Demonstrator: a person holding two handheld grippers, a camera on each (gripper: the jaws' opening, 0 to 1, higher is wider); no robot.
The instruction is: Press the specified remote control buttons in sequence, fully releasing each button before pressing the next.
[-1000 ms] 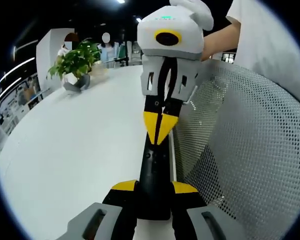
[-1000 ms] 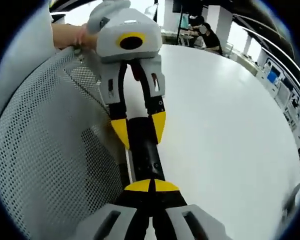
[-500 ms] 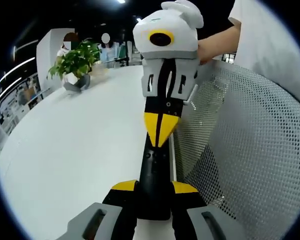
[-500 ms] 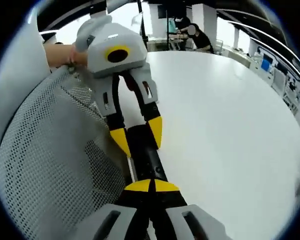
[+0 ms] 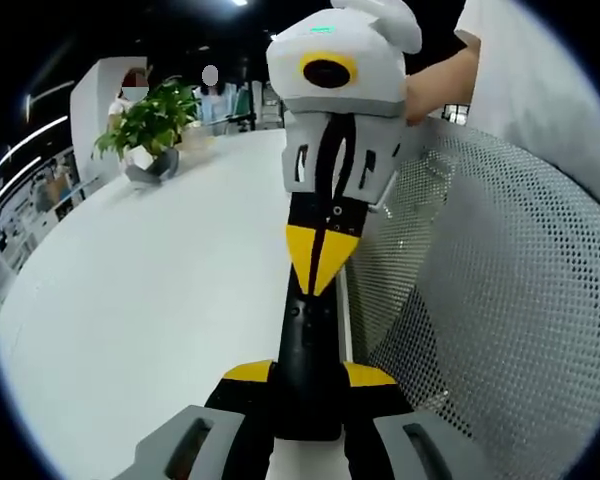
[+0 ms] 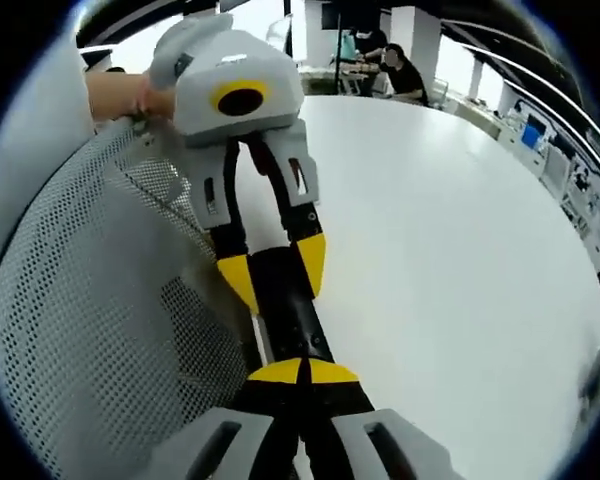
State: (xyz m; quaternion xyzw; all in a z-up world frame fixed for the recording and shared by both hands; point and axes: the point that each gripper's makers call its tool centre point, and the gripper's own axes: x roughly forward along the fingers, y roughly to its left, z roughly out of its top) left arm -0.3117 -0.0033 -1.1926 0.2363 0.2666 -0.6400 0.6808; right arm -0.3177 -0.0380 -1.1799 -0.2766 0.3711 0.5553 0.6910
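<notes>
Landmark: remote control (image 5: 306,360). Well off to its left stands a potted plant (image 5: 150,125) on the white table (image 5: 130,300). Your left gripper (image 5: 305,375) clamps the remote's near end, jaws closed on it. Your right gripper (image 5: 318,258), tips together, bears on the remote's upper face. To the right, just beside, is a mesh chair back (image 5: 500,300).
</notes>
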